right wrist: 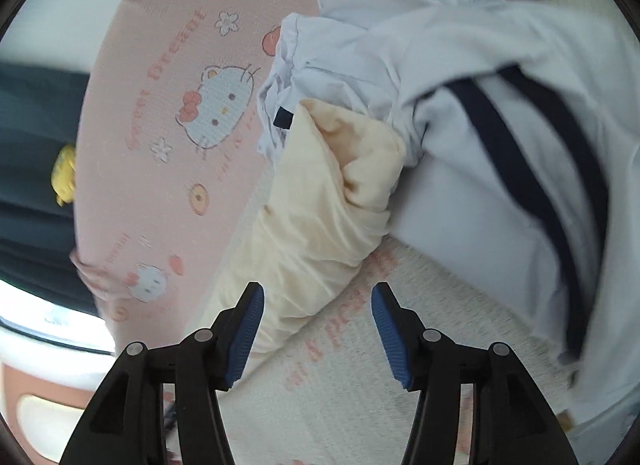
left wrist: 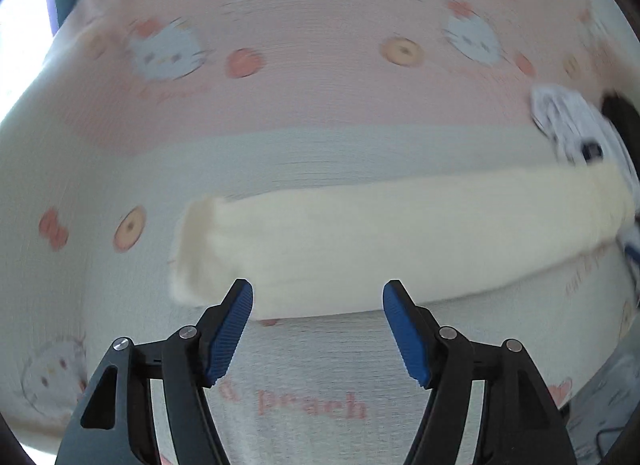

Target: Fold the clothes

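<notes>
Only right wrist shows striped shirt (right wrist: 500,113).

The cream garment (left wrist: 400,245) is plain pale yellow. The sheet (left wrist: 300,97) beneath is pink and white, printed with white cartoon cats, red bows and pink lettering. The pale blue garment (right wrist: 500,45) carries dark navy stripes.

left tool (left wrist: 318,301) open over folded cream cloth (left wrist: 400,241) on printed sheet (left wrist: 304,105)
</notes>
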A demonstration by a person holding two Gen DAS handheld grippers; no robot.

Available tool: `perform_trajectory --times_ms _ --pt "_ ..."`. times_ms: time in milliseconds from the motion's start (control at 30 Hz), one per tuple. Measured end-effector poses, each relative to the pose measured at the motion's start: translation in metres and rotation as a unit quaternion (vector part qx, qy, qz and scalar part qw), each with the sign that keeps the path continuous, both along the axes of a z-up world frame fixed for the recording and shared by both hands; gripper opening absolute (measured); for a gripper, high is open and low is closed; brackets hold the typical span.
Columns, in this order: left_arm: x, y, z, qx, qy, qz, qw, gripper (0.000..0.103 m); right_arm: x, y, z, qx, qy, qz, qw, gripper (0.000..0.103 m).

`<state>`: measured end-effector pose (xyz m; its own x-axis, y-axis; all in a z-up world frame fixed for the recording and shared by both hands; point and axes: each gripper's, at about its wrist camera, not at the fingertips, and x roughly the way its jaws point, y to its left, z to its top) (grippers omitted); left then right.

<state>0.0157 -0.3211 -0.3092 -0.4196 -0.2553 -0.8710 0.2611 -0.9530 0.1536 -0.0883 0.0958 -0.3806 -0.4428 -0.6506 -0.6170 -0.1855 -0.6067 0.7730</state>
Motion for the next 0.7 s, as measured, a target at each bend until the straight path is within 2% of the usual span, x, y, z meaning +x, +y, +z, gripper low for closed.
perform_trajectory --times_ms 100,200,300,367,433,467,533,633,700 --pt "-0.010 0.035 -0.006 -0.043 -0.014 -0.057 0.9973 0.066 -0.003 -0.002 -0.008 -0.019 -0.007 -0.014 1.000 0.062" --pt "-0.014 0.080 -0.010 -0.111 -0.026 -0.134 0.9845 0.066 -0.003 0.000 -0.016 -0.028 -0.011 -0.031 0.999 0.062" --pt "-0.016 0.130 -0.020 -0.184 -0.027 -0.227 0.9560 0.066 -0.004 0.005 -0.027 -0.048 -0.018 -0.057 0.997 0.062" --pt "-0.018 0.160 -0.034 -0.246 -0.031 -0.284 0.9260 0.066 -0.004 0.009 -0.035 -0.071 -0.023 -0.074 0.994 0.062" --pt "-0.018 0.182 -0.043 -0.291 -0.034 -0.335 0.8957 0.066 -0.005 0.013 -0.039 -0.097 -0.019 -0.086 0.991 0.062" --pt "-0.017 0.193 -0.045 -0.307 -0.032 -0.358 0.8814 0.066 -0.006 0.014 -0.040 -0.107 -0.015 -0.090 0.990 0.062" --pt "-0.018 0.207 -0.054 -0.326 -0.026 -0.396 0.8582 0.066 -0.009 0.015 -0.040 -0.114 -0.007 -0.086 0.990 0.062" --pt "-0.023 0.220 -0.062 -0.340 -0.026 -0.430 0.8358 0.066 -0.014 0.014 -0.039 -0.123 0.003 -0.075 0.990 0.062" --pt "-0.028 0.225 -0.067 -0.348 -0.027 -0.441 0.8269 0.066 -0.020 0.012 -0.039 -0.131 0.006 -0.064 0.989 0.062"
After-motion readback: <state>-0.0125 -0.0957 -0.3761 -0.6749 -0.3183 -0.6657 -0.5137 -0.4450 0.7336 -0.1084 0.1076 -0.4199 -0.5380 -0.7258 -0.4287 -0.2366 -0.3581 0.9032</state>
